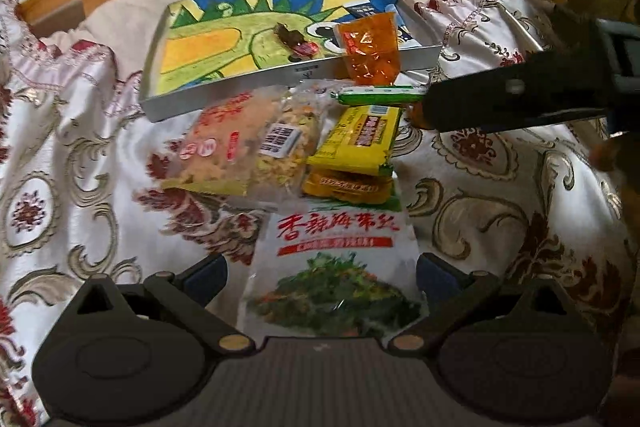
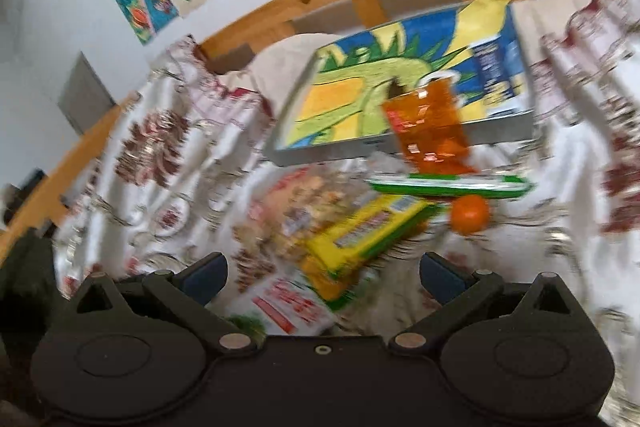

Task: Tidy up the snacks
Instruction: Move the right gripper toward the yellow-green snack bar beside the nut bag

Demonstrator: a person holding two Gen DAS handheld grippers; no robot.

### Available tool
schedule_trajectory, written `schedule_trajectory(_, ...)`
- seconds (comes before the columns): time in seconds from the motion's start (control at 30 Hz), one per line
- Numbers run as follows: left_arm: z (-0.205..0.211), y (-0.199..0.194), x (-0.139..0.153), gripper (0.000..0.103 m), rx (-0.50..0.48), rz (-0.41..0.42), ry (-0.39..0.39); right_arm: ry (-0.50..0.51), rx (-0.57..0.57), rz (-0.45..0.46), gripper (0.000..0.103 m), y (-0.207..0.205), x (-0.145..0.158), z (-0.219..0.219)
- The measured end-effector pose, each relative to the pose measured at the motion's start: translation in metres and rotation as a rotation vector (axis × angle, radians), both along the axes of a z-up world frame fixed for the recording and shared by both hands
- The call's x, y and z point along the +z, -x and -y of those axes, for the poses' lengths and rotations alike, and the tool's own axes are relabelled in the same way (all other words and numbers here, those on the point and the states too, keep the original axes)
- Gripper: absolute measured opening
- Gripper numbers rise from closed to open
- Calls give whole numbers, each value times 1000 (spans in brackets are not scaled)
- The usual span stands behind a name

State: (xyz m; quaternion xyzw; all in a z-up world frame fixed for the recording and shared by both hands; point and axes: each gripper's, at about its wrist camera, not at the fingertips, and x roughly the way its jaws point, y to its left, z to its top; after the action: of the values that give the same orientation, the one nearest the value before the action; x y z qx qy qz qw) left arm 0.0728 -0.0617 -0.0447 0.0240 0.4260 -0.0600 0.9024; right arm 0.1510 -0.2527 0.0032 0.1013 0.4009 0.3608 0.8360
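Both grippers gape wide, holding nothing. The left gripper straddles a glossy seaweed packet; beyond it lie crinkly yellow packs and a shallow grey tray. Ahead of the right gripper: a translucent orange pouch, a round orange.

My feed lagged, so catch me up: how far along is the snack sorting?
Barely started. Done: one small dark snack lies in the tray; the orange packet leans on its front rim. In hand: nothing; the left gripper and right gripper are both open. Left on the bed: seaweed bag, yellow packs, clear-wrapped pastries, green stick, orange fruit.
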Motion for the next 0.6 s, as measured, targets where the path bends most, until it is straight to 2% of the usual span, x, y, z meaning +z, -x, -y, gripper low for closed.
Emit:
schedule_trajectory(0.1, -4, -9, -3, 102, -6, -37, 44, 2, 12, -36, 92, -14, -9, -13)
schedule_trajectory(0.27, -13, -20, -10, 103, 27, -92, 134, 63, -34, -65, 92, -32, -25, -32)
schedule_trajectory(0.47, -14, -27, -11, 103, 23, -115, 143, 79, -77, -127, 92, -52, -36, -51)
schedule_trajectory(0.6, -9, -36, -12, 103, 33, -132, 133, 111, -91, -112, 90, -55, -42, -61)
